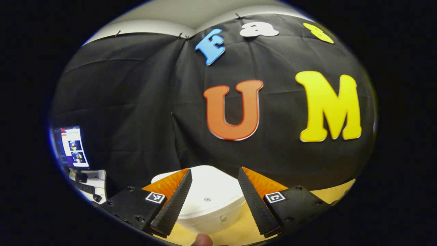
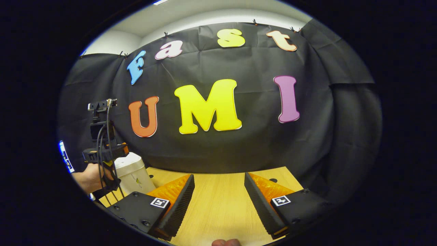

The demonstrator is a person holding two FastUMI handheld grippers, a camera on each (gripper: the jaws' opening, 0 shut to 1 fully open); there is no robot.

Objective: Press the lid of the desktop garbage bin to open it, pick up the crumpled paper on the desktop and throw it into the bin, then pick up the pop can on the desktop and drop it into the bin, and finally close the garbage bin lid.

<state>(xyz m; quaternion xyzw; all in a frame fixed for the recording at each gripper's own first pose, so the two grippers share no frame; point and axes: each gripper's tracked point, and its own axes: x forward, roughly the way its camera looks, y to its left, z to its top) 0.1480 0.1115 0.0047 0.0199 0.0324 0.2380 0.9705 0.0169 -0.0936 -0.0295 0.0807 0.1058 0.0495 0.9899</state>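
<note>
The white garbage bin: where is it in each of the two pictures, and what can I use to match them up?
Left gripper view: the garbage bin sits low in the middle, lid shut, between the open fingers of the left claw.
Right gripper view: the bin is low at the left edge, beside the left claw and the hand holding it.
Shared landmark: the wooden desktop under the bin.

bins: 1 garbage bin (image 1: 208, 200) | tables: 1 desktop (image 2: 222, 201) | monitors: 1 monitor (image 1: 71, 147)
</note>
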